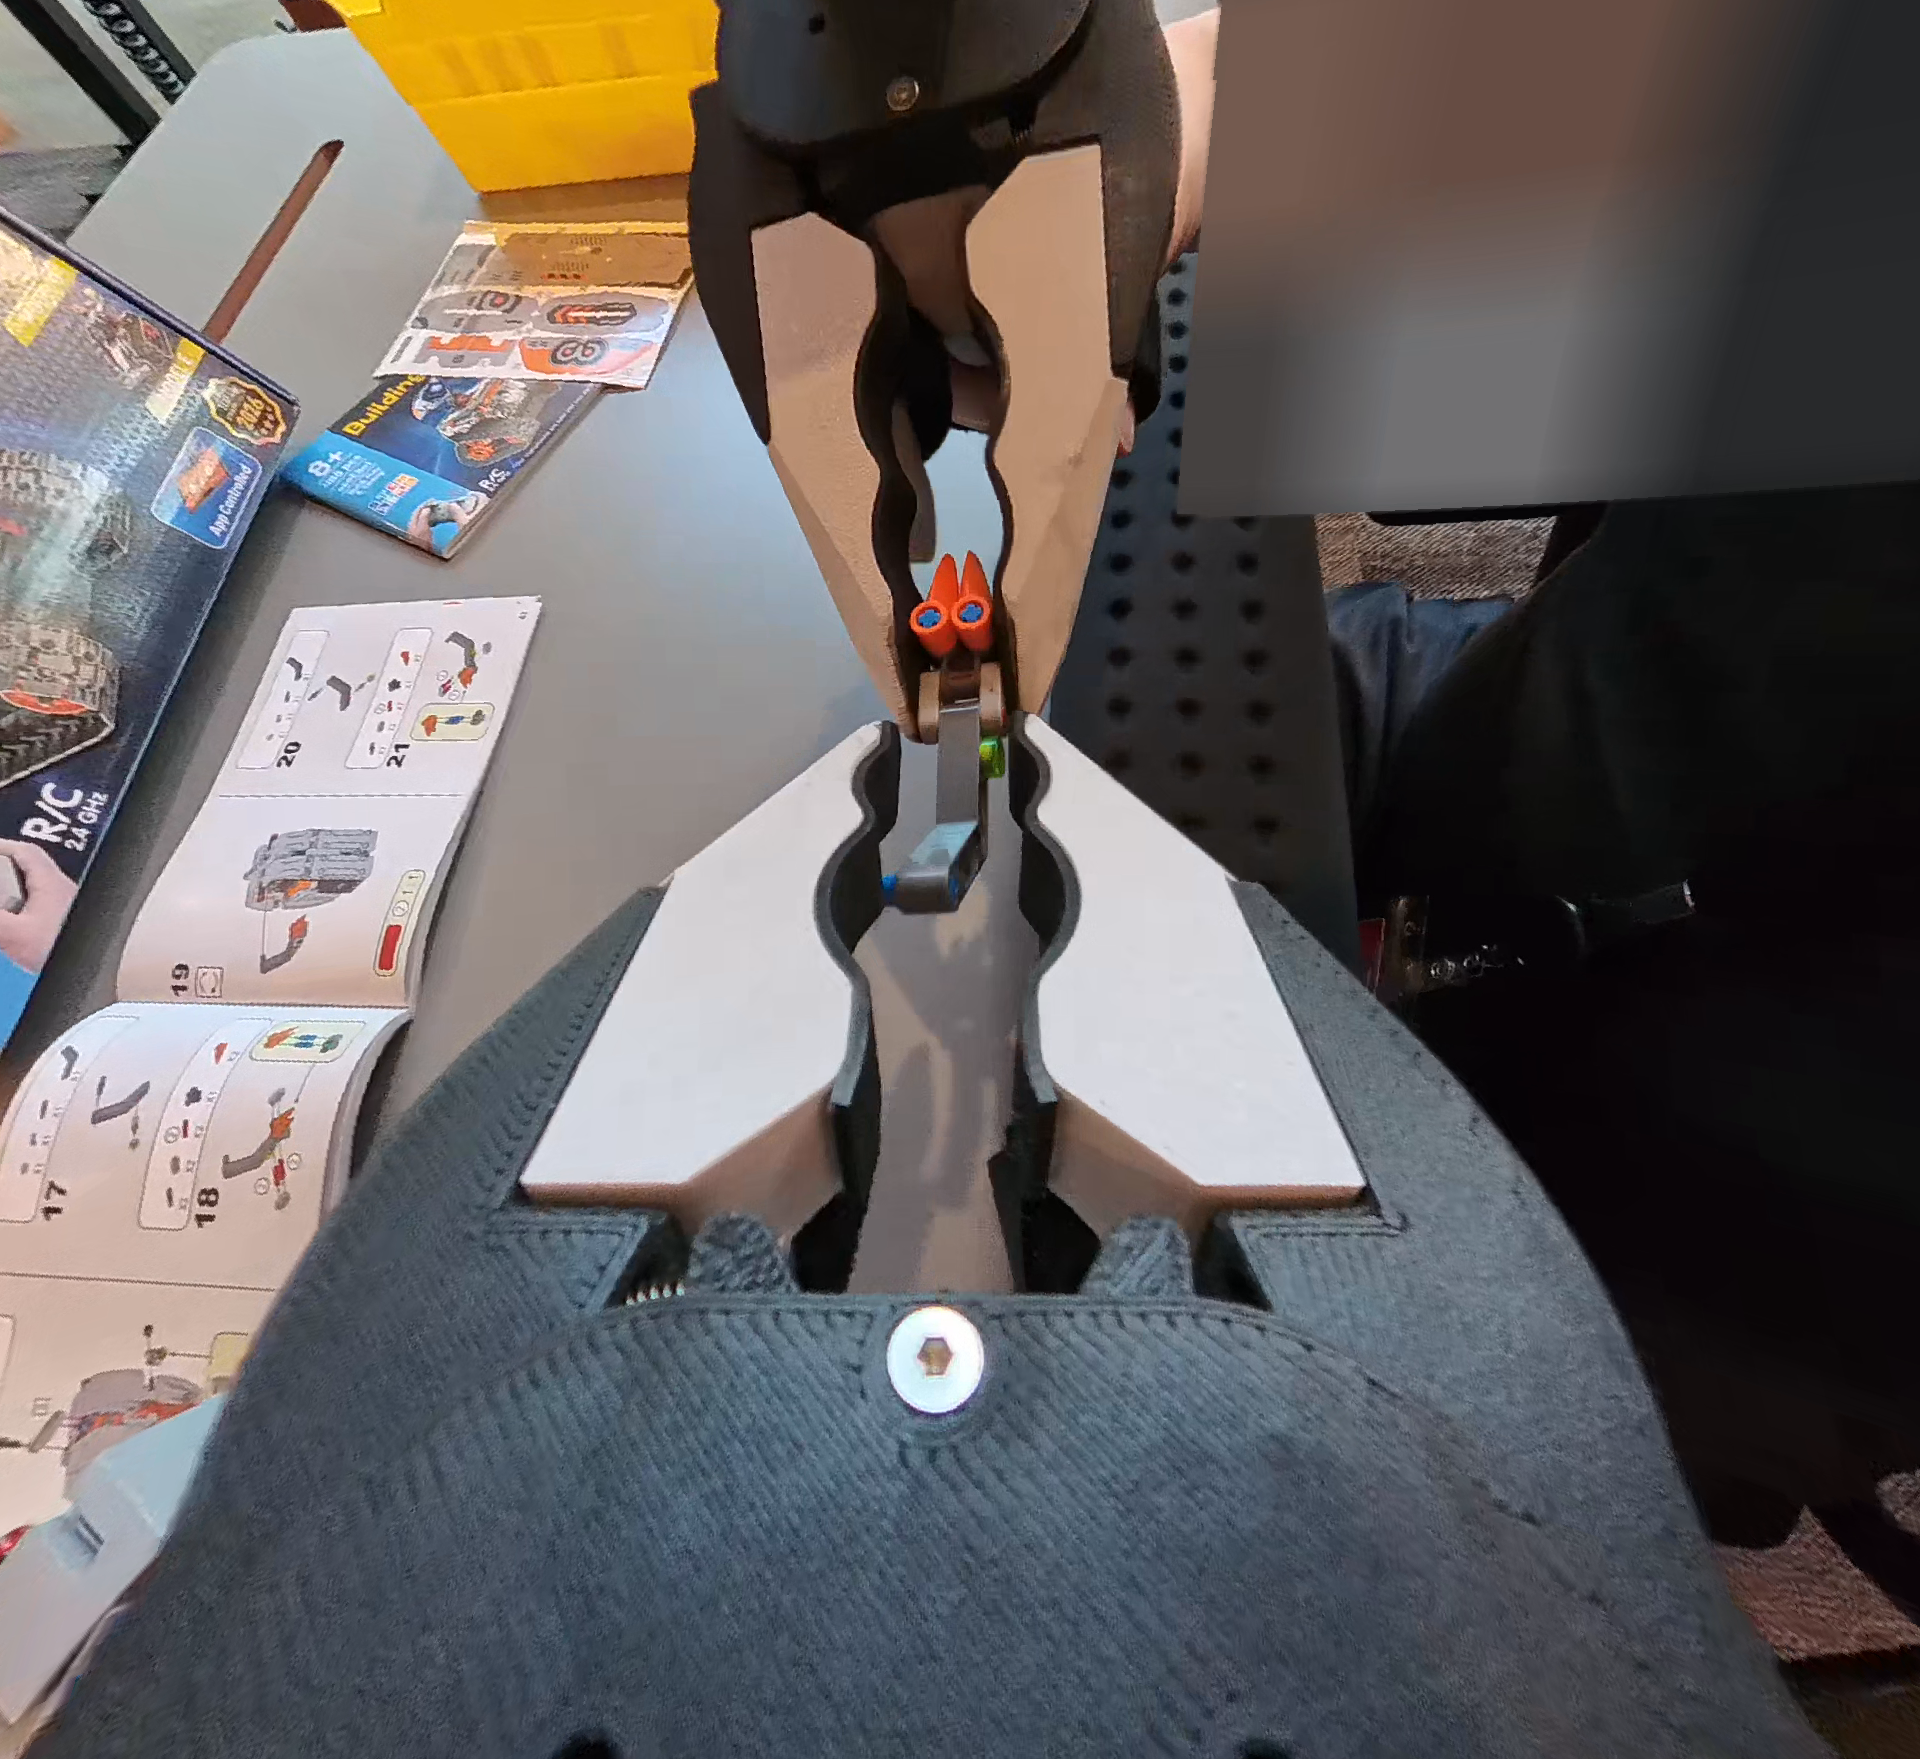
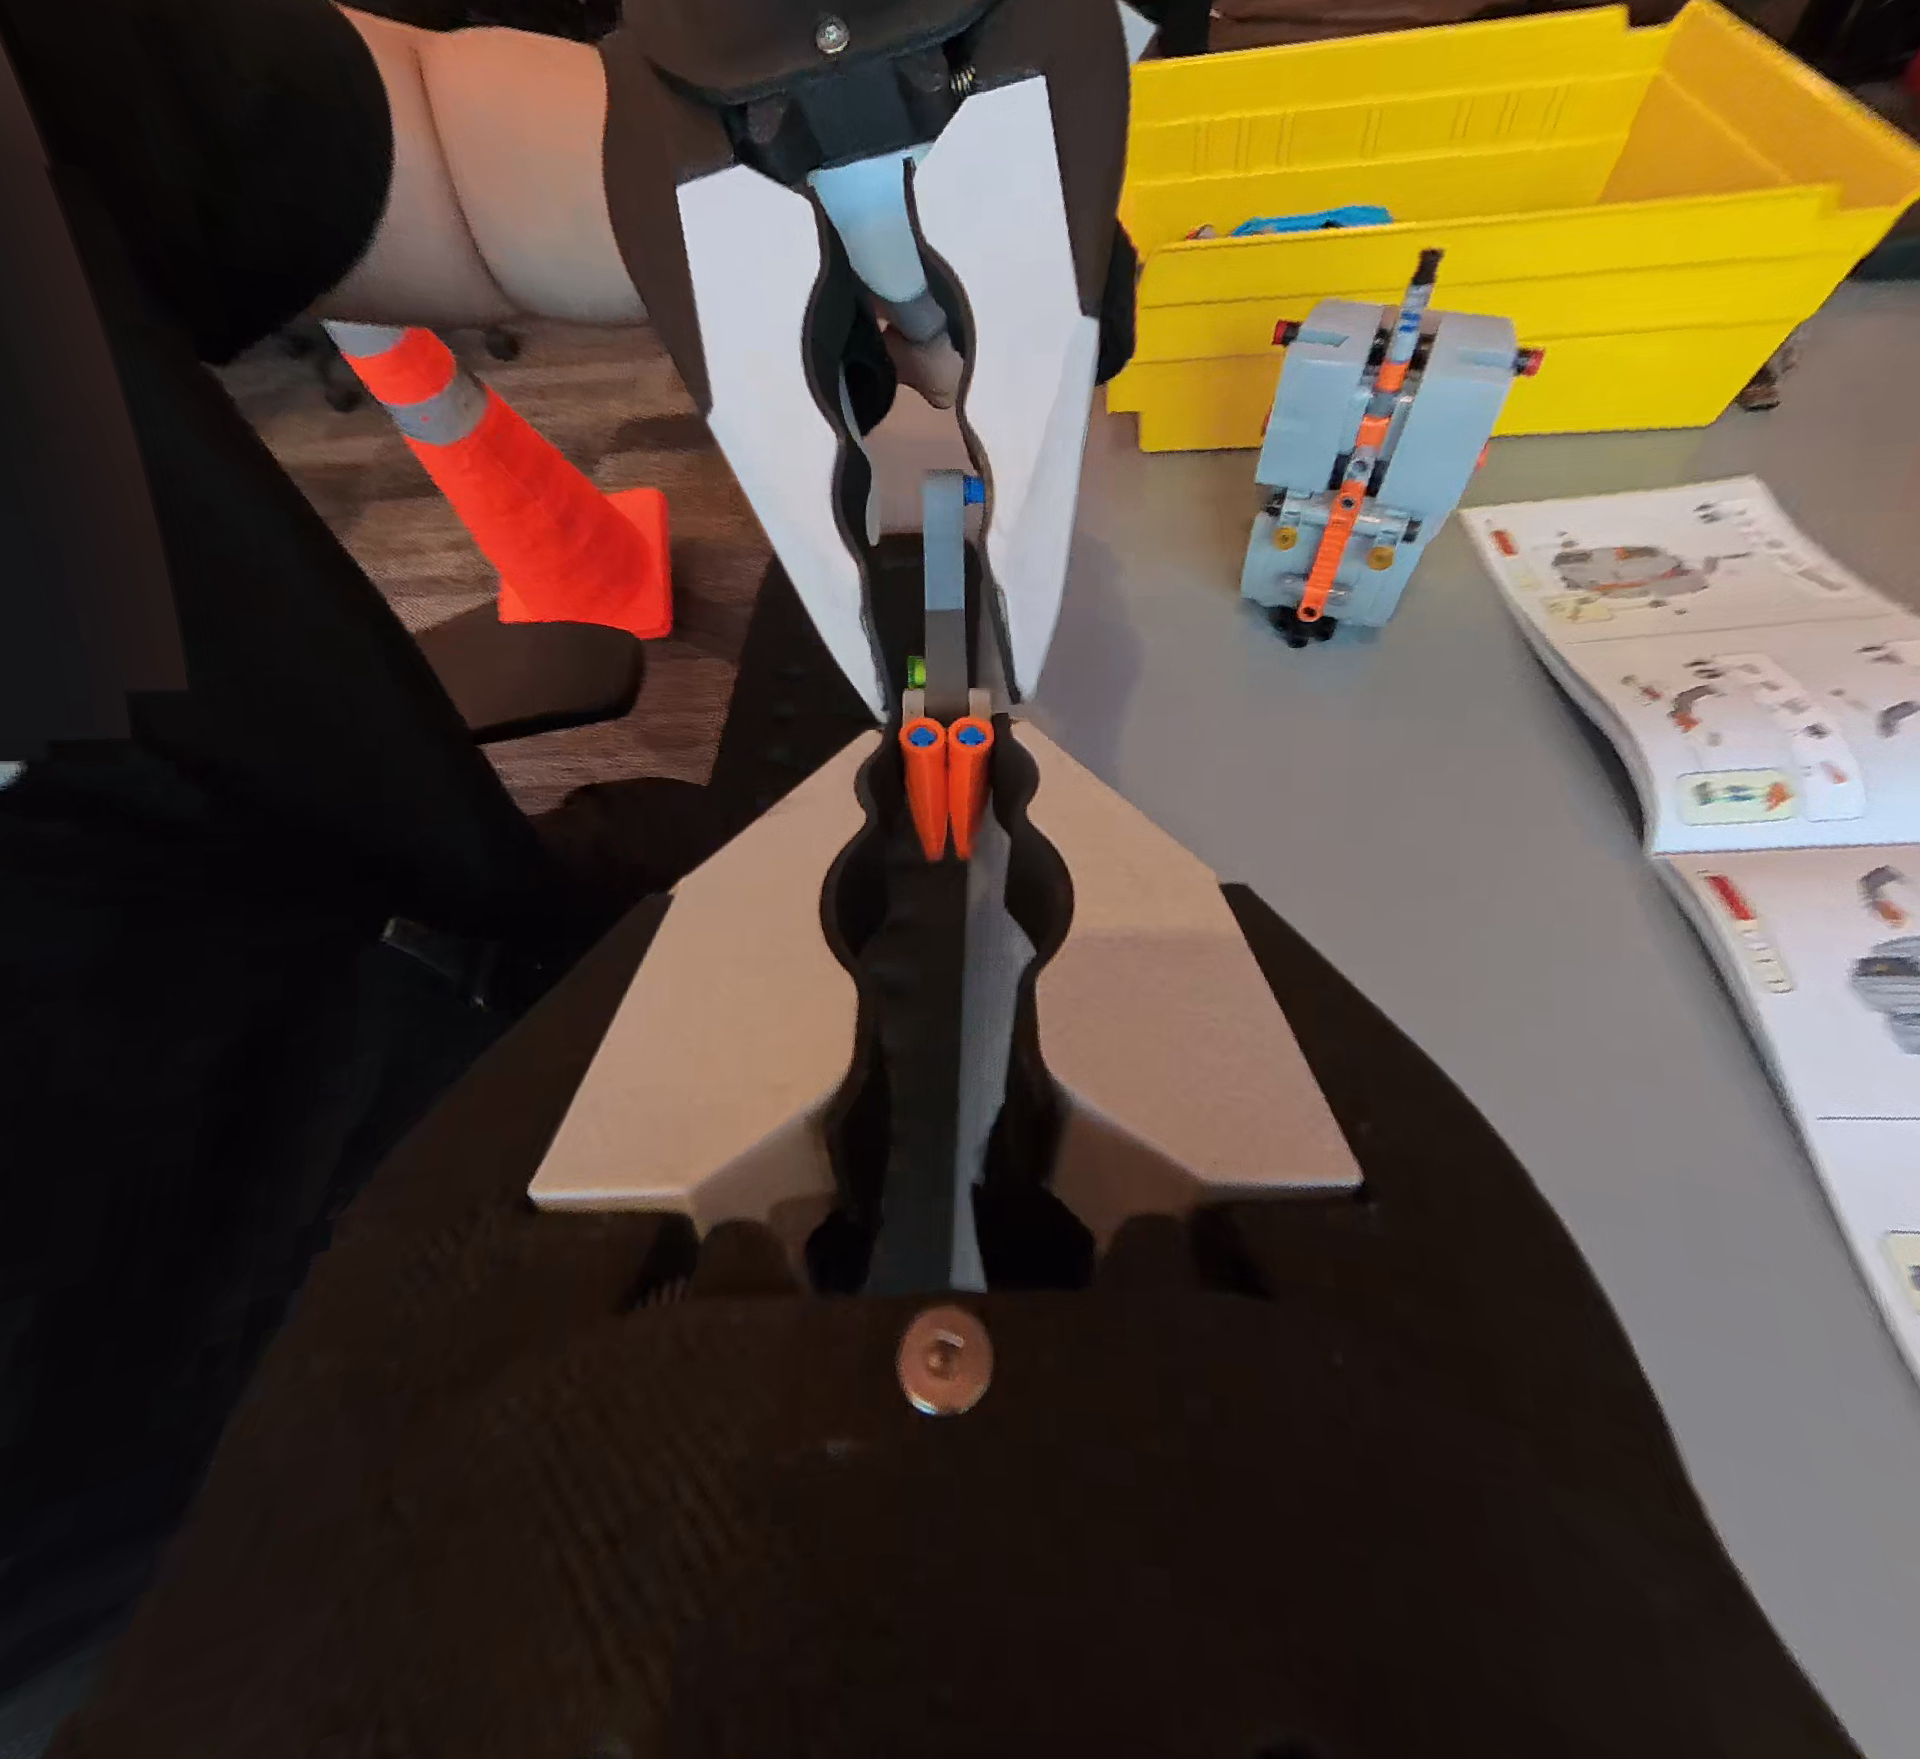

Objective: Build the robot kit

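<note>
My two grippers meet tip to tip over the grey table, with a small brick assembly between them. My right gripper is shut on its end with two orange pieces with blue pins. The same gripper comes in from the top of the left wrist view. My left gripper has its fingers close around the grey bent beam, which carries a blue pin and a green pin. Narrow gaps show beside the beam. The left gripper and the beam also show in the right wrist view.
A yellow bin stands at the back, with a grey and orange brick model in front of it. An open instruction booklet, a kit box and a sticker sheet lie on the table. An orange cone stands on the floor. Both grippers' tips are close together, under 4 cm apart.
</note>
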`<state>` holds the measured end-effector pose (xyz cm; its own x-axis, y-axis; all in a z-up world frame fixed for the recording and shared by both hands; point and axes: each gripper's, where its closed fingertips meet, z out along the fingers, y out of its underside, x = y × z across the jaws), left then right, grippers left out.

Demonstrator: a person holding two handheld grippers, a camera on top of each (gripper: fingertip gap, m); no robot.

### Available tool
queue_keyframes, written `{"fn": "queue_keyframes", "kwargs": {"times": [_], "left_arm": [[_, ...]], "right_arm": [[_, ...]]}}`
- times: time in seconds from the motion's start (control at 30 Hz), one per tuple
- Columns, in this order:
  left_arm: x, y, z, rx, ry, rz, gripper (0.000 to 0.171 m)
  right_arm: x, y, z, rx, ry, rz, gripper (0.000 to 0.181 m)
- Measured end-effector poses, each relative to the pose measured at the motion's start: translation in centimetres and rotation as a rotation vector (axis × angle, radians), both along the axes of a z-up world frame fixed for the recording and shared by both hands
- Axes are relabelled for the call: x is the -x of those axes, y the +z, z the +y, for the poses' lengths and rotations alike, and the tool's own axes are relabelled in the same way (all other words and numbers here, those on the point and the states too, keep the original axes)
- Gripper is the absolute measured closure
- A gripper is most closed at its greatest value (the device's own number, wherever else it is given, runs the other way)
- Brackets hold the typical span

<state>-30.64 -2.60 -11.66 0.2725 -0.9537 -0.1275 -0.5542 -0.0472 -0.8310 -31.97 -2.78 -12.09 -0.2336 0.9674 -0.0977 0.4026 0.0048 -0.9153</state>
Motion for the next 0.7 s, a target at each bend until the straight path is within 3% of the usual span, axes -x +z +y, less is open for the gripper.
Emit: {"fn": "queue_keyframes", "kwargs": {"times": [0.2,0.43,0.7], "left_arm": [[-0.2,-0.1,-0.2,-0.142,-0.016,0.087,0.157],[-0.6,0.8,-0.5,-0.567,-0.056,0.261,0.157],[-0.6,0.9,-0.5,-0.679,-0.063,0.323,0.157]], "right_arm": [[0.0,0.2,0.1,-0.296,-0.011,0.054,0.165],[-0.4,1.3,-0.1,-0.796,0.006,0.172,0.165],[-0.4,1.5,0.2,-0.843,-0.062,0.182,0.159]]}}
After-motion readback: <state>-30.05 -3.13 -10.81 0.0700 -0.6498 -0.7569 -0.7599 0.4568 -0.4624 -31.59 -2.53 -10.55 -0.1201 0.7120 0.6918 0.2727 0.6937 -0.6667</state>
